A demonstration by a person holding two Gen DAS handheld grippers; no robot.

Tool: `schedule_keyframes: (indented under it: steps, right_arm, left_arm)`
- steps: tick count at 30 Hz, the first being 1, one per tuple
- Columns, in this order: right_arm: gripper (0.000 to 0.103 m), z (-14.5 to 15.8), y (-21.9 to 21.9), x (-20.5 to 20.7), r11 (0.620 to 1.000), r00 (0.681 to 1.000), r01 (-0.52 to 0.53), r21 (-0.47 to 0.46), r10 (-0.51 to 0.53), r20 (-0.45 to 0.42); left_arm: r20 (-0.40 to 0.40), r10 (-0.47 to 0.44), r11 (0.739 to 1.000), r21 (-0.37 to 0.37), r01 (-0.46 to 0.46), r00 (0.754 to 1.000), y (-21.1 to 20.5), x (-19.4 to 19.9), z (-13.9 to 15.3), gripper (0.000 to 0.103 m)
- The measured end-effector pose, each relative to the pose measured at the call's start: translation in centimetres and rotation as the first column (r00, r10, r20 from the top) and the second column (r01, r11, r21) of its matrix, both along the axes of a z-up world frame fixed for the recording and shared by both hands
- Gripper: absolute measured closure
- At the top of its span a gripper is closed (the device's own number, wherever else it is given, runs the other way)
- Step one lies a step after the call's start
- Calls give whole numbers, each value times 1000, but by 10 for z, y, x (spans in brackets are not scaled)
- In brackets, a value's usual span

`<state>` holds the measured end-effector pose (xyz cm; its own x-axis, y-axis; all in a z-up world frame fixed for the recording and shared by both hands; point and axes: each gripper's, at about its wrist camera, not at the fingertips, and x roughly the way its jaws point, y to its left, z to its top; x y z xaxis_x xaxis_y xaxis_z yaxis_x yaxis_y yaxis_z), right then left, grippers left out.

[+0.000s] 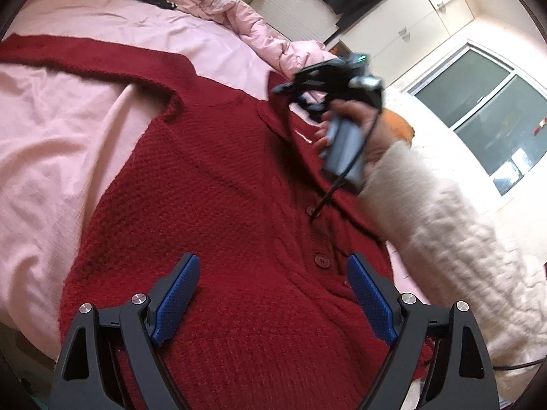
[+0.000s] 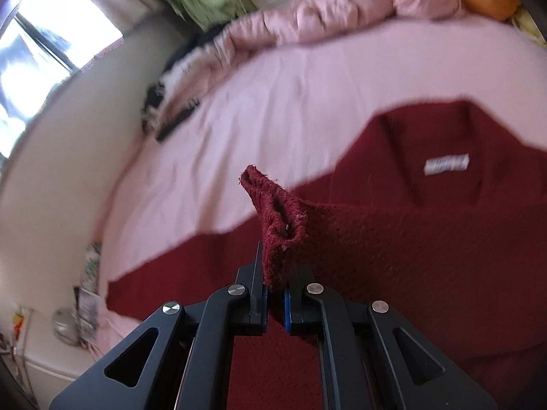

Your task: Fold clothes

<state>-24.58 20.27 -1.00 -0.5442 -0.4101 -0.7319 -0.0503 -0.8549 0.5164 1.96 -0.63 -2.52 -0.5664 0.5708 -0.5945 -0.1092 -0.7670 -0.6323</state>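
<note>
The left gripper point(image 1: 273, 302) hangs spread wide over a red knit cardigan point(image 1: 218, 205) lying buttoned on the pink bed point(image 1: 51, 143). The right gripper point(image 2: 275, 299) pinches a fold of the knit. Farther off, the white neck label point(image 2: 446, 164) is too blurred to read.

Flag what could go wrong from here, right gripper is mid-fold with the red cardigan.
1. The right gripper pinches only a small bunch of the red cardigan; the loose knit could slip out mid-pull.
2. The left gripper hovers open above the front, pinning nothing, so the whole garment may drag across the pink sheet.
3. The cable under the right hand dangles near a button and might snag.
</note>
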Motion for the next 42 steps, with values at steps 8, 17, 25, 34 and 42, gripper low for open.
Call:
schedule_keyframes:
  steps: [8,17,25,34,42]
  right_arm:
    - [97,-53,-36,5,992,989,-77,104,63,132]
    - [97,-37,-51,9,976,997,-78,202,72,38]
    - [57,-54,-74,-3,950,959,-250,186,217,180]
    - [57,7,34,52,965,985,-172,199,173,14]
    - [57,-51,228,95,850,946,193,490,-294,136]
  left_arm:
    - [2,-3,999,40,3,1000,-3,-3,-3,16]
    - [5,-1,999,45,0,1000,-5,-4,-3,16]
    - [9,2,1000,31,-2,1000,-5,-2,-3,16]
    - [12,11,1000,3,-11,1000,-1,0,-2,16]
    - [20,24,999,-41,-23,1000,4,-1,-1,16]
